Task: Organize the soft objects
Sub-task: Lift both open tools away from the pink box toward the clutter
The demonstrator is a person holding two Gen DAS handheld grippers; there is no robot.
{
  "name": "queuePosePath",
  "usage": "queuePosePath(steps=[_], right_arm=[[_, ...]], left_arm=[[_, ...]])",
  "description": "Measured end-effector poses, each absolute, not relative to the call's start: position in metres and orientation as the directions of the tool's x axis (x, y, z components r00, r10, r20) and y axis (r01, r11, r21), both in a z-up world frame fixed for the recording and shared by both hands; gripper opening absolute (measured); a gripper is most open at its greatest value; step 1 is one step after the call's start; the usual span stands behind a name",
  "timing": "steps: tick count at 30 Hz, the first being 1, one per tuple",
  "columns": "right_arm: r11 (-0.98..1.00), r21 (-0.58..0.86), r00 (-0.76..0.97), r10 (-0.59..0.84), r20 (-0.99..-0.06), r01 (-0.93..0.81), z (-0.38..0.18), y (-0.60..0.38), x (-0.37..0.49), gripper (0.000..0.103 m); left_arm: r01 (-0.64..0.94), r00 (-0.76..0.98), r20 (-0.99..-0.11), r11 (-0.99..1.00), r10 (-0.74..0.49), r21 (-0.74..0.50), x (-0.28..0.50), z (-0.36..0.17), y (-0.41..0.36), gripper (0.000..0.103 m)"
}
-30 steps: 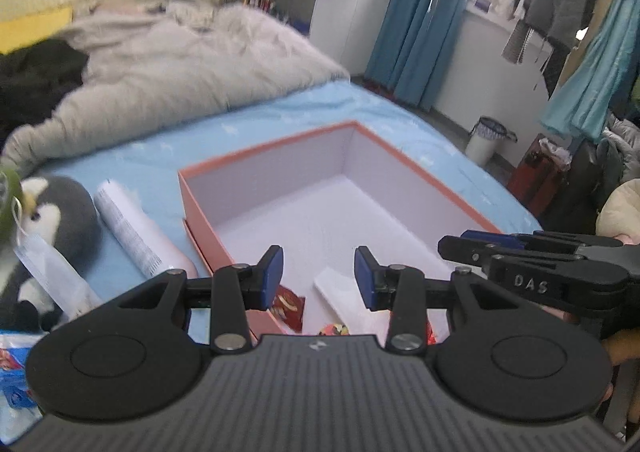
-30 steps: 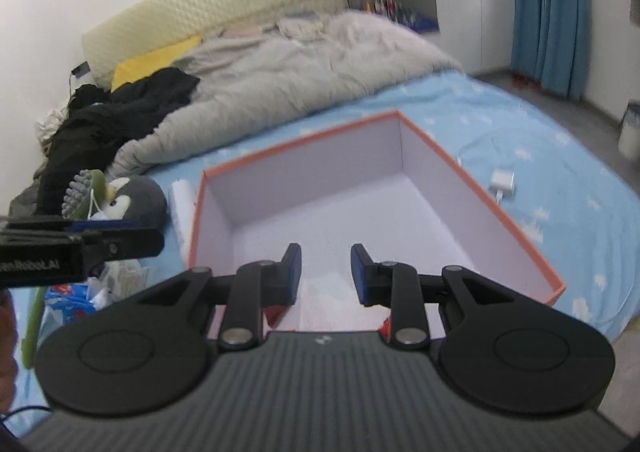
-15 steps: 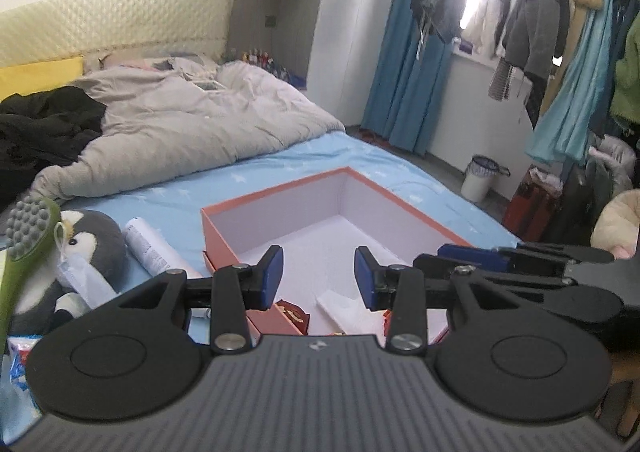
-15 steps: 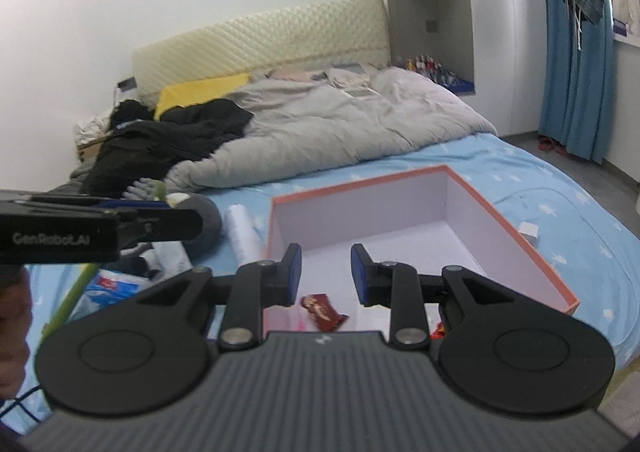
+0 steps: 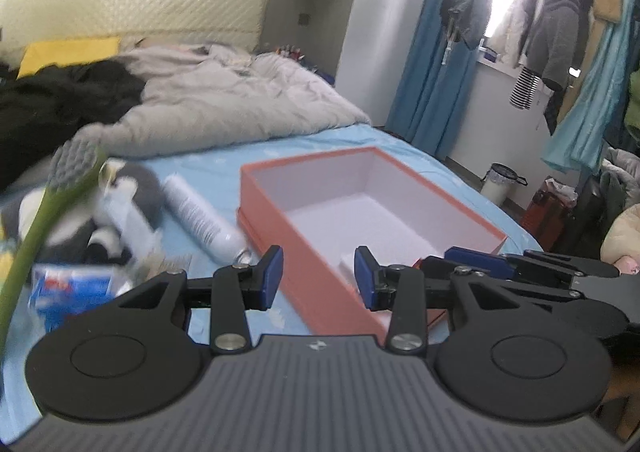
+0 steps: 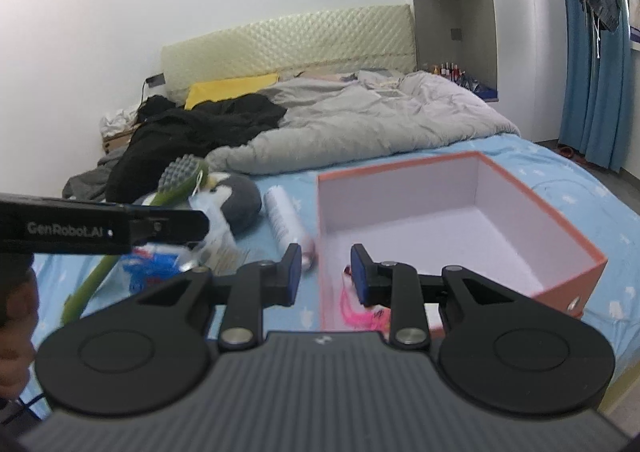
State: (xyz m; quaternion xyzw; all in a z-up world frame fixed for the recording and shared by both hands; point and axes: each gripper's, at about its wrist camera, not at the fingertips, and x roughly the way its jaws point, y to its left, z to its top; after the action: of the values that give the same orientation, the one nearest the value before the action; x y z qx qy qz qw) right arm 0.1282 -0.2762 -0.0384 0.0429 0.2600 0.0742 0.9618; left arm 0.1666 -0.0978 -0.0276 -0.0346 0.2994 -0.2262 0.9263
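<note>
An orange cardboard box (image 5: 404,208) with smooth white inner walls sits open on the blue star-print bed sheet (image 6: 580,188); a small white packet (image 5: 346,264) lies on its floor near the corner closest to the cameras. Left of the box lies a white cylindrical tube (image 6: 285,220), its long axis pointing away towards the headboard. Beyond the tube rests a soft grey-and-white plush penguin (image 6: 236,198), with a green long-handled brush with a grey nubbed head (image 6: 182,174) slanting across it. The left gripper (image 5: 318,276) and right gripper (image 6: 322,272) both hover before the box, jaws apart and empty.
</note>
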Motion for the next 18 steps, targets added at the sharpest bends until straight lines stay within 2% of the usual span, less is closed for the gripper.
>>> queuePosePath(steps=[12,18], right_arm=[[0.966,0.154,0.806,0.258,-0.533,-0.208,-0.06,-0.237,0.103,0.03],[0.949,0.183,0.76,0.317,-0.567,-0.258,-0.076,-0.209,0.095,0.03]], left_arm=[[0.262,0.736,-0.593,0.945,-0.327,-0.195,0.13,-0.067,-0.047,0.045],[0.178,0.735,-0.613,0.955,-0.289,-0.237,0.113,-0.086,-0.016,0.045]])
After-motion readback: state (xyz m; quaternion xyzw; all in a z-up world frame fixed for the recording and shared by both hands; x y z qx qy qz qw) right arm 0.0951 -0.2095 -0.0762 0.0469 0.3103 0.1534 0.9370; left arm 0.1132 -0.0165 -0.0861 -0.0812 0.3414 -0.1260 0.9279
